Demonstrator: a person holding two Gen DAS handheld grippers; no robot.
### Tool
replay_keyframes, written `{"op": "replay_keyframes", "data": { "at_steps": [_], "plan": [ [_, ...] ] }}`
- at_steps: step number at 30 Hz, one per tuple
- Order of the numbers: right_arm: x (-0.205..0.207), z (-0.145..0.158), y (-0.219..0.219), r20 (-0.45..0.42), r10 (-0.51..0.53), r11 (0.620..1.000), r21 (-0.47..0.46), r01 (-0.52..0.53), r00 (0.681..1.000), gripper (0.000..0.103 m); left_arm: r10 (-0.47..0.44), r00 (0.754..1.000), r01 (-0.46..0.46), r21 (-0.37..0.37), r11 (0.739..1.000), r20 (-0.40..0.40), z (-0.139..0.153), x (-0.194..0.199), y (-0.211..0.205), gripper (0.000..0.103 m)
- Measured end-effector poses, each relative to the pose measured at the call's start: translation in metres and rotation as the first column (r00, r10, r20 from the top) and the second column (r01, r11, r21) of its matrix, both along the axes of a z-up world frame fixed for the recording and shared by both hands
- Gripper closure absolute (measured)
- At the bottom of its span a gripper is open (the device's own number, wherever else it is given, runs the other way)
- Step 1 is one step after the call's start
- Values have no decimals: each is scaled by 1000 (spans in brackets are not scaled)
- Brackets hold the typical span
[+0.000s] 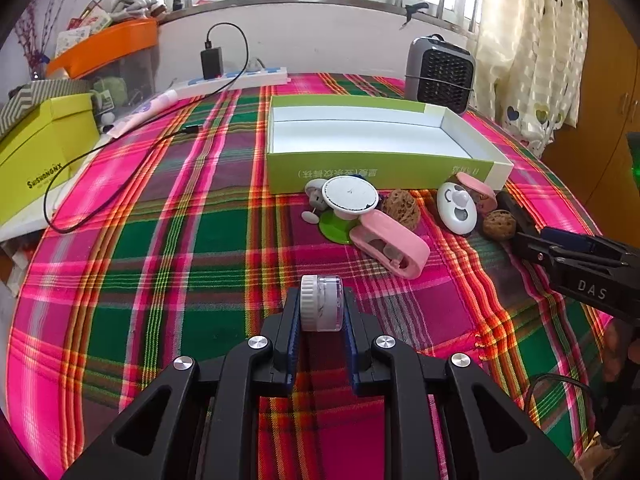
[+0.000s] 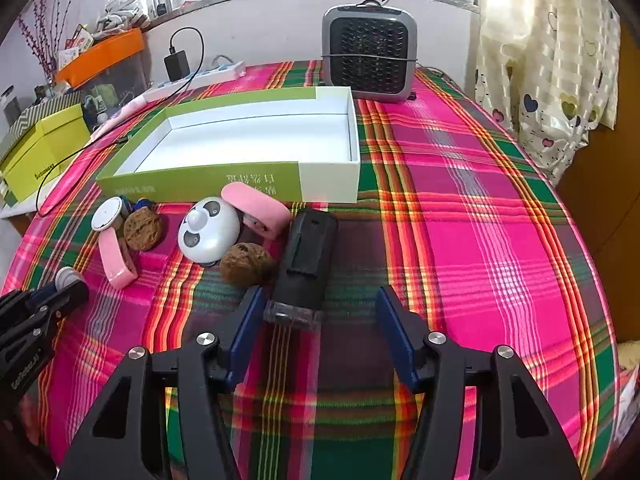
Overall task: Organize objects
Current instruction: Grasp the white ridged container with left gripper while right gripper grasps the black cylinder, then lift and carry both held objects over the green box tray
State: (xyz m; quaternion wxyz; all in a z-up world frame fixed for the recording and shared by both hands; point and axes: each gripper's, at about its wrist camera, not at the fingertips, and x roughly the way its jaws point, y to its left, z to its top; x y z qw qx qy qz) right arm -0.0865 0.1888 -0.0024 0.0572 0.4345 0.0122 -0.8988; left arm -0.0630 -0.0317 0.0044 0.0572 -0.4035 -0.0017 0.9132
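The left gripper (image 1: 321, 312) clamps a small clear jar (image 1: 322, 303) above the plaid cloth (image 1: 192, 264). The right gripper (image 2: 320, 312), marked "DAS", gapes wide beside a black cylinder (image 2: 310, 258). The yellow box (image 1: 44, 160) reads "SUISHONGNX".

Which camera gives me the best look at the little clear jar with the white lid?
The left wrist view: the jar sits dead centre, clamped between the left gripper's fingers, lid and clear body both plain. The right wrist view catches only a sliver of it at the far left edge, mostly hidden behind that gripper.
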Motion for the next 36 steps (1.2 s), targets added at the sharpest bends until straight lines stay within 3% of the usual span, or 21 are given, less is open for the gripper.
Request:
{"op": "replay_keyframes", "data": {
  "at_steps": [13, 24, 36],
  "plan": [
    [-17, 1, 1, 5, 0, 1000, 12, 0, 1000, 57, -11, 1000, 11, 4, 1000, 26, 1, -11, 6, 86],
    [-22, 1, 1, 5, 7, 1000, 19, -7, 1000, 74, -14, 999, 14, 7, 1000, 35, 2, -19, 8, 86],
    [-22, 2, 3, 7, 17, 1000, 6, -17, 1000, 75, -22, 999, 20, 32, 999, 42, 3, -26, 11, 86]
  ]
}}
